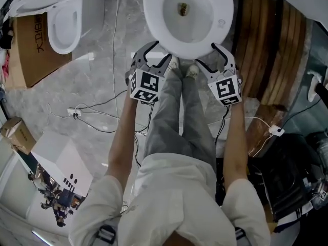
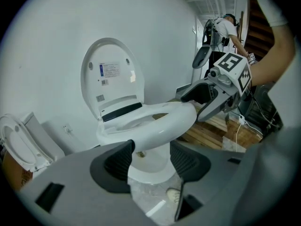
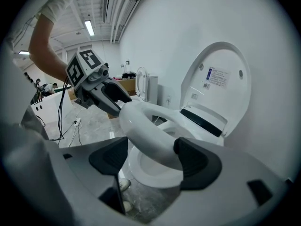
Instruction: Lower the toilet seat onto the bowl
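A white toilet seat (image 1: 154,12) (image 2: 164,119) (image 3: 141,126) hangs tilted a little above the bowl (image 2: 146,167) (image 3: 150,173), and the lid (image 2: 113,69) (image 3: 221,74) stands upright against the wall. My left gripper (image 1: 159,51) (image 2: 153,152) is open at the seat's front left, fingertips at the rim's underside. My right gripper (image 1: 210,55) (image 3: 150,152) mirrors it at the front right, jaws spread wide, with the rim crossing just beyond its pads. Neither pair of pads clamps the seat. Each gripper view also shows the other gripper across the seat.
A second toilet (image 1: 64,19) and a cardboard box (image 1: 31,50) stand at the left. Wooden pallets (image 1: 271,50) lie to the right of the bowl. Cables (image 1: 77,111) run across the marble floor, and black equipment (image 1: 287,178) sits at the lower right. The person's feet (image 1: 184,68) are below the bowl's front.
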`<state>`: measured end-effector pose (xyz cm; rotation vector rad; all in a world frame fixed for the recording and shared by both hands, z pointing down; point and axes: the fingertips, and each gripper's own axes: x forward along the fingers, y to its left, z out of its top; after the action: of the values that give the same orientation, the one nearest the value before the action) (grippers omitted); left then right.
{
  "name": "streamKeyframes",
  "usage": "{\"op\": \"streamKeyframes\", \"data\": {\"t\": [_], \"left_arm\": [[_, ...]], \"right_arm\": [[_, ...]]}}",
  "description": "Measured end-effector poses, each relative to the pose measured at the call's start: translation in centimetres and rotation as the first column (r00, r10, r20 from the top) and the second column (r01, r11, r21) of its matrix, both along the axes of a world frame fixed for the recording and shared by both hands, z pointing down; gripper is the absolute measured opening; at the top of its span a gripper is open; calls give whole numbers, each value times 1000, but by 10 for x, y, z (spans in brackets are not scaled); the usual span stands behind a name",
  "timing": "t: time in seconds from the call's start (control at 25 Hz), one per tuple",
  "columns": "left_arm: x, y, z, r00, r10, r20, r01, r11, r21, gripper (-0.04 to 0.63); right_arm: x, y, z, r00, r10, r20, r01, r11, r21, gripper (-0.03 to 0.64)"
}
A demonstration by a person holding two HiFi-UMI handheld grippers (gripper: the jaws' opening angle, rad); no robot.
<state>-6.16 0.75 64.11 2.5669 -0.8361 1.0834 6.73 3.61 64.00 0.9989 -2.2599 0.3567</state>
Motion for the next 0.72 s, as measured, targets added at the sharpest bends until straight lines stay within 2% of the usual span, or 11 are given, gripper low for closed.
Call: {"op": "streamKeyframes", "data": {"t": [0.28, 0.72], "left_arm": [[-3, 11, 24, 1000, 4, 26, -4, 1000, 0, 258], [-9, 22, 57, 998, -10, 58, 10, 1000, -3, 265]], "right_arm": [[-2, 12, 21, 1000, -25, 3, 25, 1000, -5, 344], [-7, 23, 53, 998, -36, -44, 36, 999, -1, 347]]}}
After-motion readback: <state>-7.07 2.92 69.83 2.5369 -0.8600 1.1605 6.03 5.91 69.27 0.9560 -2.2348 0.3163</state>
